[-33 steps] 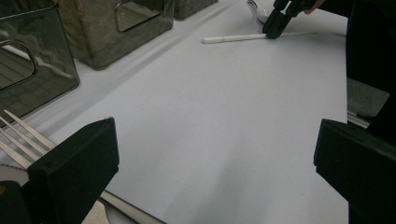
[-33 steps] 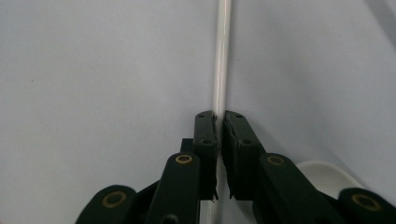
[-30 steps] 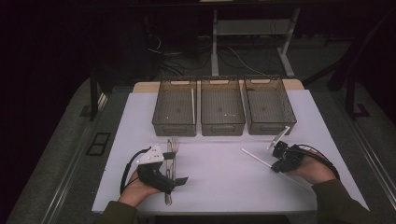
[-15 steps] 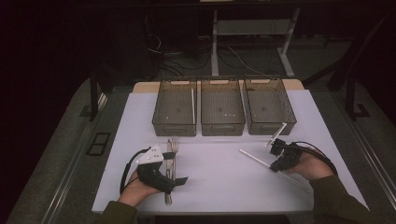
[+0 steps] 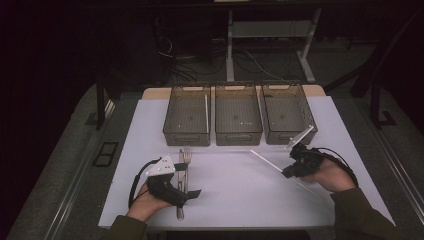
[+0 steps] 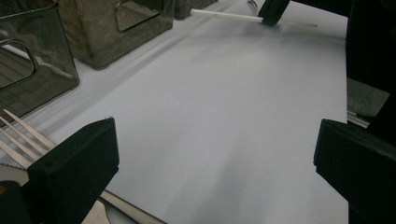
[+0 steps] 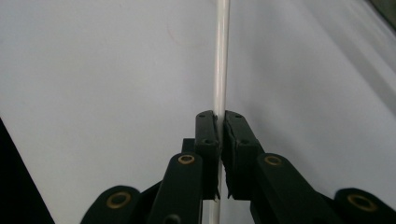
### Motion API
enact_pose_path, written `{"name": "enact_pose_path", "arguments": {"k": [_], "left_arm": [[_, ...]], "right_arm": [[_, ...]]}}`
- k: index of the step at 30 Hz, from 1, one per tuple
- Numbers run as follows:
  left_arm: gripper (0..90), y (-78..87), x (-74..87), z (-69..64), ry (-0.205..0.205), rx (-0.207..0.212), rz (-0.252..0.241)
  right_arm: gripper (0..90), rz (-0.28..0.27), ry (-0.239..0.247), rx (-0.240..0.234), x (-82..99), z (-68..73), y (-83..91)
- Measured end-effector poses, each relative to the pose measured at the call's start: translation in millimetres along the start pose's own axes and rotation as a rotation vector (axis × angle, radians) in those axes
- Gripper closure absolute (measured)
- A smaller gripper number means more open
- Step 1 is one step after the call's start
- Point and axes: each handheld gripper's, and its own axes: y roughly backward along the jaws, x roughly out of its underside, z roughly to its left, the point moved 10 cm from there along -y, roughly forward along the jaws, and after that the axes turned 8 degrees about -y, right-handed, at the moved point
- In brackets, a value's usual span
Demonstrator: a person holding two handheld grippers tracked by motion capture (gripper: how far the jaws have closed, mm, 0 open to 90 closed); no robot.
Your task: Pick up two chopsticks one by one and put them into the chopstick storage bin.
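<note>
Your right gripper (image 5: 289, 171) is clamping a thin white stick (image 5: 267, 162); in the right gripper view its jaws are pressing together on the stick (image 7: 220, 60), which is running straight away from them over the white table cover (image 7: 93, 70). In the high view the stick is lying slantwise, its free end pointing up and to the left toward the middle of the table, while your right hand (image 5: 330, 175) is resting near the table's right edge, in front of the right bin (image 5: 287, 112).

Your left gripper (image 5: 187, 187) is lying low at the near left of the white table cover (image 5: 240, 185), with its jaws standing wide apart and nothing between them; the left gripper view is showing bare cover between the two black pads (image 6: 77, 163). A metal fork (image 5: 186, 157) and a knife (image 5: 180, 172) are lying side by side just beside and partly under that gripper, the fork's tines (image 6: 21, 130) pointing toward the bins.

Three clear bins are standing in a row at the far side: the left bin (image 5: 187, 117), which is holding another white stick (image 5: 206, 112) along its right wall, the middle bin (image 5: 237, 115), and the right bin.
</note>
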Motion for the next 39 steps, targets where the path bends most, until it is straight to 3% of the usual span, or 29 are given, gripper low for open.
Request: {"name": "enact_pose_path", "arguments": {"k": [10,28,39], "left_arm": [[0.0,-0.4,-1.5,0.0,0.008,0.002,-0.019],[0.0,-4.3,-2.4,-2.0,0.009,0.006,-0.023],[0.0,-4.4,-2.9,-2.4,0.012,0.011,-0.026]], "right_arm": [[84.7,-0.09,-0.009,-0.039,-21.4,7.9,5.0],[84.8,-0.268,-0.094,-0.1,-73.4,11.9,19.7],[84.7,-0.32,-0.13,-0.107,-111.1,16.5,23.1]]}}
